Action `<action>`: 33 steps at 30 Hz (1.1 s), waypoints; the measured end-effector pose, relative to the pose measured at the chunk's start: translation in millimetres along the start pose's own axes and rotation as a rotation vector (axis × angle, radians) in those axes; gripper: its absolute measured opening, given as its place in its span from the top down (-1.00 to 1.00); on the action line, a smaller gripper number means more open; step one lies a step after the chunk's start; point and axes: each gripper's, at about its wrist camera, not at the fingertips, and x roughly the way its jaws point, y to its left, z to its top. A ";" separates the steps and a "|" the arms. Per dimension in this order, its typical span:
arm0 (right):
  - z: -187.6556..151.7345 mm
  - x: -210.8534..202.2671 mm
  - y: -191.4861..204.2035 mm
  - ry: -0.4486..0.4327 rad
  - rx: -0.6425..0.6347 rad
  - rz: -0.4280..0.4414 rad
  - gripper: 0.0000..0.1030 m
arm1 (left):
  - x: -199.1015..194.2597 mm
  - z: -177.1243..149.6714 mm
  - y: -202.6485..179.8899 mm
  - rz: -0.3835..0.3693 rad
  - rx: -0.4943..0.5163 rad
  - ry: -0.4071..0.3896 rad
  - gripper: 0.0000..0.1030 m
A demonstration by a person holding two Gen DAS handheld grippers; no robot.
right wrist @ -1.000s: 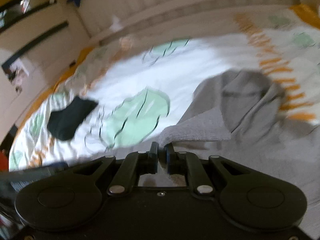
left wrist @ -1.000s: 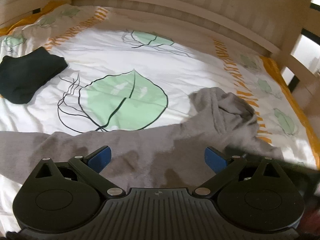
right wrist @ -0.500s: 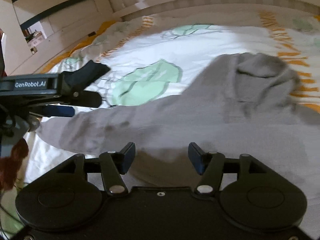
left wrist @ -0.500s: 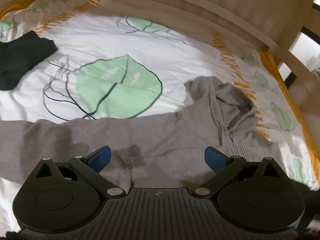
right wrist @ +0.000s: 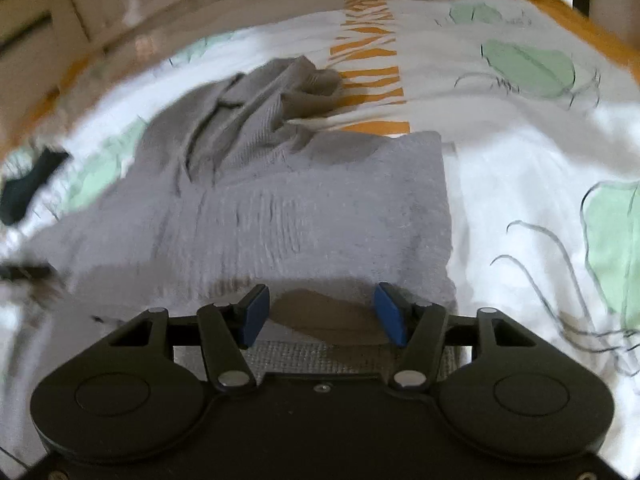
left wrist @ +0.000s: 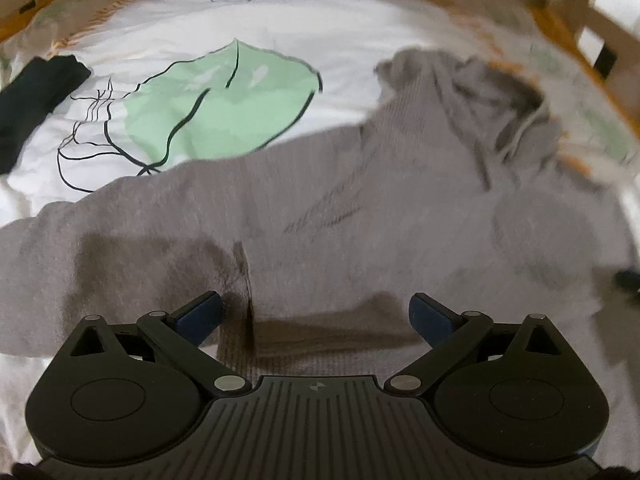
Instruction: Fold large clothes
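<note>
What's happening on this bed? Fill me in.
A person is folding a grey hoodie spread on a leaf-print duvet, one tool in each hand. The left tool and right tool hover open over its near edge, gripping nothing. A dark folded garment lies aside.

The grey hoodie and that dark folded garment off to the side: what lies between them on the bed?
Only bedsheet, with its big green leaf print, between the grey hoodie and the dark folded garment; the left wrist view shows it.
</note>
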 end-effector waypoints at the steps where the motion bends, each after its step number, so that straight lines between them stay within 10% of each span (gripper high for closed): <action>1: 2.2 -1.6 0.3 0.010 0.005 0.004 -0.21 | 3.5 -1.0 -3.2 0.022 0.021 0.004 -0.96; 14: -10.2 24.7 40.7 0.046 -0.268 -0.082 -0.98 | 17.0 -1.6 -5.5 0.051 0.005 0.020 -1.00; 33: -7.6 20.0 32.7 -0.006 -0.230 -0.120 -0.78 | 6.3 -0.7 12.4 0.027 -0.119 -0.006 -0.77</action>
